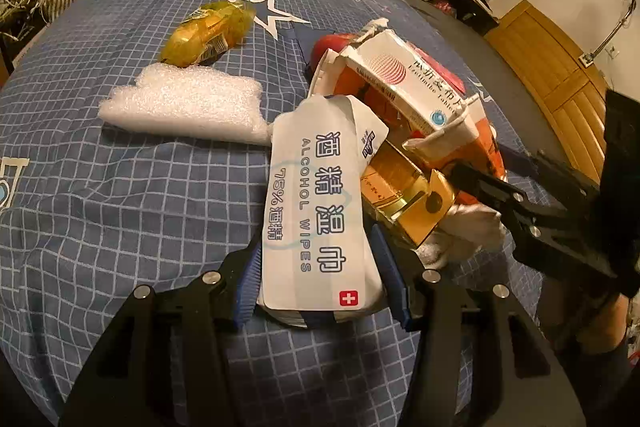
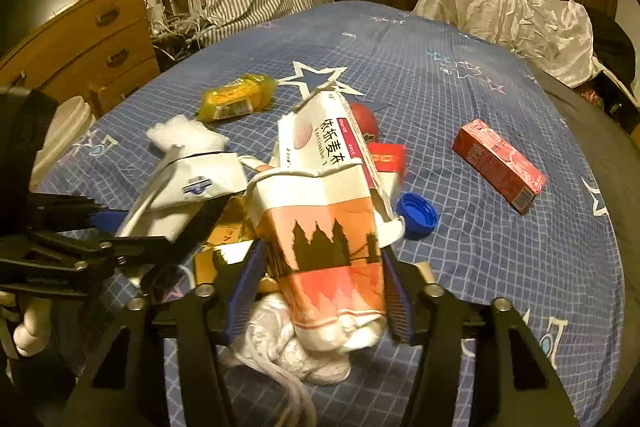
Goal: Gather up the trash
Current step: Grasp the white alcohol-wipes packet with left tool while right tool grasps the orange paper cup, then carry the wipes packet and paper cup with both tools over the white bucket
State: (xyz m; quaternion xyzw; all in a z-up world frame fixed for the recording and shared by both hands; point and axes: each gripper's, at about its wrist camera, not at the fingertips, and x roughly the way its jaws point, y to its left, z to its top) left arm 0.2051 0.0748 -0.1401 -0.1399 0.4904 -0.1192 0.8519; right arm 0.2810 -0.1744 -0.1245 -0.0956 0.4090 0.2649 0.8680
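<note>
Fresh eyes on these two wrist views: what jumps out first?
The heap of trash mid-bed: the left tool is clamped on a white alcohol wipes pack, and the right tool on an orange paper cup with a white medicine box stuck in it. Beyond the heap lie a yellow wrapper by the star print, and a red carton and blue cap to the right.

Wipes packet (image 1: pixel 316 199) lies beside foam sheet (image 1: pixel 184 105), before wrapper (image 1: pixel 210 33)

Dim warm indoor light, heavy fisheye bending, dark corners, slight motion blur.
</note>
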